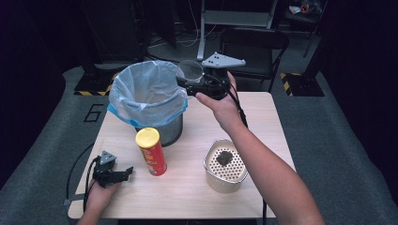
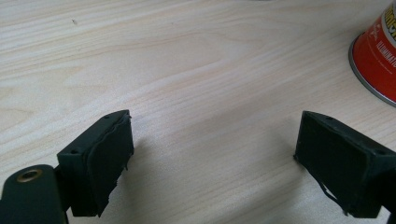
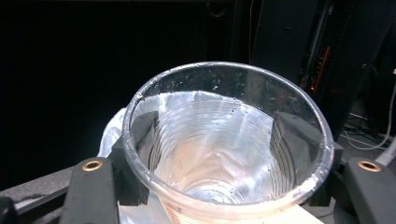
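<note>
A clear plastic cup (image 1: 190, 70) is clamped between the jaws of my right gripper (image 1: 191, 83), held upright just above the right rim of the bin. In the right gripper view the cup (image 3: 229, 149) looks empty, its ribbed wall pressed by both pads. My left gripper (image 1: 126, 173) rests on the table near the front left, open, with bare wood between its pads (image 2: 109, 163). A red crisp tube with a yellow lid (image 1: 150, 151) stands right of it; the tube's base (image 2: 376, 56) shows at the upper right.
A metal bin lined with a pale blue bag (image 1: 148, 93) stands at the back left of the wooden table (image 1: 263, 117). A perforated metal basket (image 1: 225, 165) with a dark lump inside sits front right. A black chair (image 1: 253, 44) is behind the table.
</note>
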Tool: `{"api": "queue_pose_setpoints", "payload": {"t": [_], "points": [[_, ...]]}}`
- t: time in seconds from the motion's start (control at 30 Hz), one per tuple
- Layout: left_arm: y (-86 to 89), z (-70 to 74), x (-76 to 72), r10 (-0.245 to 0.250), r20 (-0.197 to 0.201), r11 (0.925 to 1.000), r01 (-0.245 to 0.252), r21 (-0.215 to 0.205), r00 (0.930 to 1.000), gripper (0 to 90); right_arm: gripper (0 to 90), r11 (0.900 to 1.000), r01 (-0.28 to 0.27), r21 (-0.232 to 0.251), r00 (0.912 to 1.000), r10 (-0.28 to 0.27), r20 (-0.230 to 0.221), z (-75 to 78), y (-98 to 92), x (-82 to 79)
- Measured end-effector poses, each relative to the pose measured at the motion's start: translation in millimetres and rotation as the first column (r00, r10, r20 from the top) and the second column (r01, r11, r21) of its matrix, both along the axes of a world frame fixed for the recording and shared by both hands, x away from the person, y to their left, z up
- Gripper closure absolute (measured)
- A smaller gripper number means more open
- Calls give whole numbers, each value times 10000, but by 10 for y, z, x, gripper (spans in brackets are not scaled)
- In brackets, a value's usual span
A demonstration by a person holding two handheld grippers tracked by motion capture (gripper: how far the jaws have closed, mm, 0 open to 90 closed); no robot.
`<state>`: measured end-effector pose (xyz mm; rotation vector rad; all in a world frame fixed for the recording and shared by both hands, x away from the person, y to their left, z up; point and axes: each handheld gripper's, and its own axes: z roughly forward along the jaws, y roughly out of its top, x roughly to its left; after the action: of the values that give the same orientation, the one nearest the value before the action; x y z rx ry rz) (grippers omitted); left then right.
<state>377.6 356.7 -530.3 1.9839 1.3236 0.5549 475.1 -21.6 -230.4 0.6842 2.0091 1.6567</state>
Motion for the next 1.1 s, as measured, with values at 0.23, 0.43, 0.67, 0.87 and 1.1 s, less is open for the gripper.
{"api": "queue_pose_setpoints", "payload": {"t": [0.23, 0.43, 0.67, 0.87, 1.1], "points": [[7, 5, 5, -38, 39, 10000, 38, 76, 10000, 109, 331, 10000, 72, 28, 9998, -72, -184, 58, 272, 146], [6, 4, 4, -19, 48, 10000, 18, 73, 10000, 109, 326, 9995, -40, -299, 10000, 39, -38, 84, 507, 234], [11, 7, 4, -77, 13, 9999, 77, 146, 10000, 110, 319, 9984, 149, -552, 9999, -147, 33, 46, 714, 364], [9, 4, 4, -57, 63, 9999, 56, 147, 10000, 110, 318, 9968, 301, -744, 9993, -316, -201, -47, 871, 420], [4, 3, 0, -20, 22, 10000, 20, 80, 10000, 110, 312, 9948, 350, -957, 9984, -390, -402, -67, 1024, 464]]}}
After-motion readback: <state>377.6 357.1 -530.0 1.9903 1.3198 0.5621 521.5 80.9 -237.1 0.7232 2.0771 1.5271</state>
